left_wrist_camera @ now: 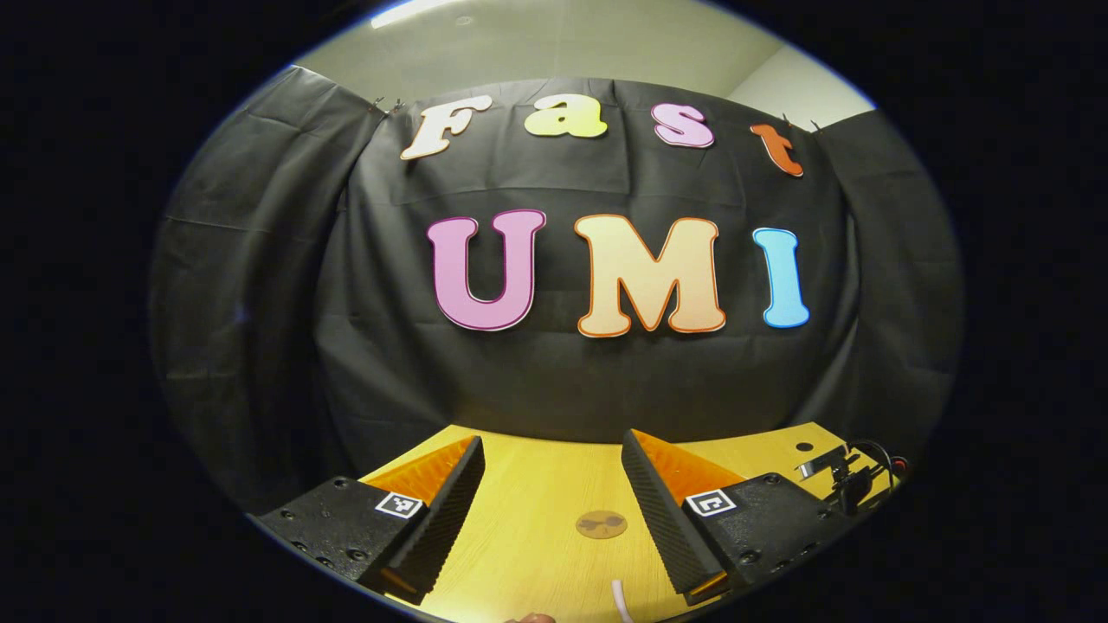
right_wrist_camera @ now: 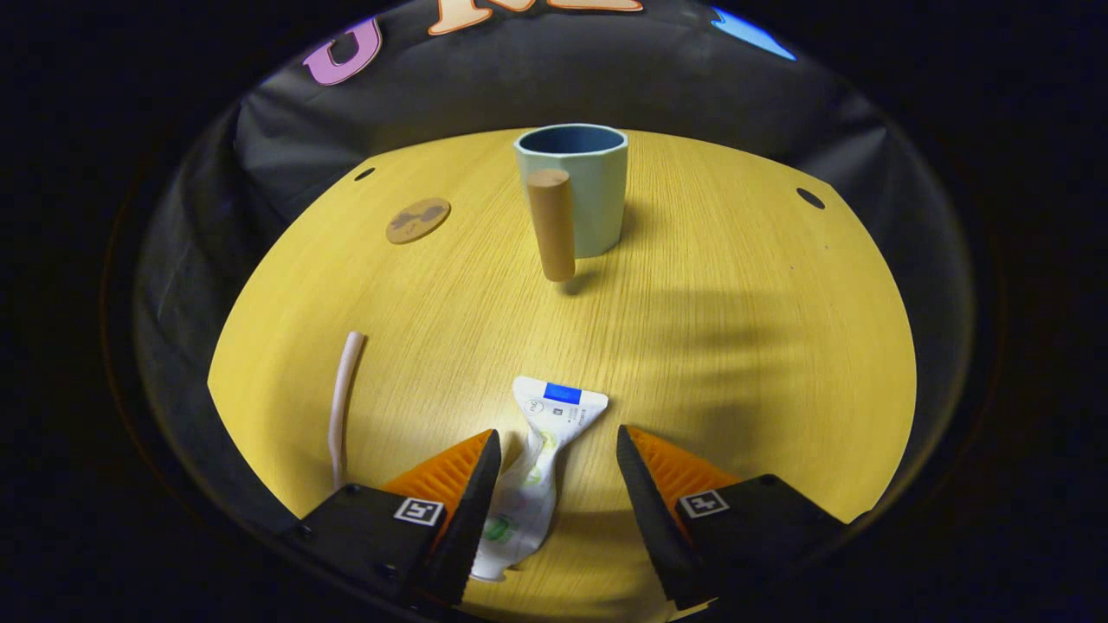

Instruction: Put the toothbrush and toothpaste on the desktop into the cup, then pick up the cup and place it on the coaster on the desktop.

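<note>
**A:** Left to right, then. What's on the left side of the desktop (right_wrist_camera: 692, 346)?

**B:** In the right gripper view, the coaster (right_wrist_camera: 417, 220) sits far left, well apart from everything. Nearer us on the left lies the toothbrush (right_wrist_camera: 344, 394), lengthwise, pointing away.

**A:** And the left gripper (left_wrist_camera: 552, 484)?

**B:** Fingers spread apart, nothing between them, held above the desktop and facing the booth wall. Its own view has the coaster ahead and a pale end at the bottom edge, probably the toothbrush.

**A:** The centre?

**B:** The toothpaste (right_wrist_camera: 532, 472) lies flat at the near middle, the flat crimped end pointing away from us. The right gripper (right_wrist_camera: 554, 484) has its fingers wide apart on either side of the tube; the left finger looks just beside it, the right one well off. Not clamped yet, by my reading.

**A:** What could spoil the pick?

**B:** The tube looks soft and crumpled. Closing off-centre could shove it sideways or pinch only a fold, and it would slip on the lift.

**A:** And further right?

**B:** The cup (right_wrist_camera: 578, 186) stands upright at the far centre, its wooden handle (right_wrist_camera: 551, 223) facing us. The mouth seems narrow for a floppy tube; a drooping end could catch the rim and tip the cup. The far right is bare wood.
</note>
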Demonstrator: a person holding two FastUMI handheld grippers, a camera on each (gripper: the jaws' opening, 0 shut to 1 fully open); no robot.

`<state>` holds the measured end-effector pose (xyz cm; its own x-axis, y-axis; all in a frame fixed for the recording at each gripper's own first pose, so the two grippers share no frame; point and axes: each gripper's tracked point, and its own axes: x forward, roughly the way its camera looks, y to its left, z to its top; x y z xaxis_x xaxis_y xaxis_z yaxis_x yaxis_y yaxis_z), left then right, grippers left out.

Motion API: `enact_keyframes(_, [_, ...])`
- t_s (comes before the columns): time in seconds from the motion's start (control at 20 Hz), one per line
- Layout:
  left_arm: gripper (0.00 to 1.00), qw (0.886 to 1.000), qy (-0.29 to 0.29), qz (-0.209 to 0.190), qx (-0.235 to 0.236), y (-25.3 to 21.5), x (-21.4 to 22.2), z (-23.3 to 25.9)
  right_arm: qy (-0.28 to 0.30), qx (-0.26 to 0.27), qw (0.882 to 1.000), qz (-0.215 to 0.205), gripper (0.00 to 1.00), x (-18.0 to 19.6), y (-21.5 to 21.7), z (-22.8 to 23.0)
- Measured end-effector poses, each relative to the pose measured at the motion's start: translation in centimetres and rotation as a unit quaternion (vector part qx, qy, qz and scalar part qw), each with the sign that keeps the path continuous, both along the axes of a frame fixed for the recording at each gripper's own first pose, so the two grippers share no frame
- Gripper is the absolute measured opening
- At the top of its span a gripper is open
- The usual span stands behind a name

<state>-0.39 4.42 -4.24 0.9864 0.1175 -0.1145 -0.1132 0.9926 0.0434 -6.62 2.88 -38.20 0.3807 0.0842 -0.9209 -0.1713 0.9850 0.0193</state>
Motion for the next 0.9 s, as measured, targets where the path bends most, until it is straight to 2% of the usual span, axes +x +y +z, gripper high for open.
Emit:
enact_keyframes(0.05, [0.94,1.000,0.004,-0.002,0.002,-0.2,-0.1,-0.3,-0.007,-0.005,1.000,0.006,0.78,0.2,-0.1,-0.1])
enact_keyframes(0.2, [0.94,1.000,0.023,-0.014,0.002,-1.2,-0.1,-1.5,-0.013,-0.022,0.999,0.031,0.59,0.2,-0.3,-0.2])
enact_keyframes(0.25, [0.94,0.999,0.029,-0.016,0.003,-1.4,-0.2,-2.0,-0.010,-0.022,0.999,0.034,0.40,0.1,-0.1,-0.3])
enact_keyframes(0.35, [0.94,0.998,0.051,-0.020,0.005,-1.9,0.1,-3.5,0.001,-0.023,0.998,0.056,0.20,-0.2,0.1,-0.3])
enact_keyframes(0.45, [0.94,0.996,0.091,-0.023,0.004,-2.4,-0.1,-5.9,0.002,-0.022,0.998,0.065,0.20,-0.2,0.2,-0.2])
enact_keyframes(0.5, [0.94,0.994,0.107,-0.028,0.000,-2.8,-0.1,-6.8,0.003,-0.020,0.998,0.064,0.17,-0.2,0.2,-0.2])
enact_keyframes(0.6, [0.94,0.990,0.136,-0.035,-0.013,-3.5,-0.2,-8.6,0.004,-0.018,0.998,0.061,0.17,-0.2,0.2,-0.3])
enact_keyframes(0.65, [0.94,0.988,0.151,-0.038,-0.019,-3.8,-0.4,-9.4,0.003,-0.019,0.998,0.061,0.20,-0.2,0.2,-0.3])
enact_keyframes(0.75, [0.94,0.983,0.179,-0.042,-0.029,-4.3,-0.5,-11.1,0.001,-0.021,0.998,0.065,0.17,-0.3,0.2,-0.2])
enact_keyframes(0.8, [0.94,0.980,0.194,-0.042,-0.033,-4.4,-0.5,-12.0,0.001,-0.021,0.998,0.066,0.20,-0.3,0.2,-0.2])
enact_keyframes(0.9, [0.95,0.971,0.232,-0.041,-0.039,-4.6,-0.7,-14.5,0.000,-0.016,0.998,0.059,0.20,-0.4,0.2,-0.2])
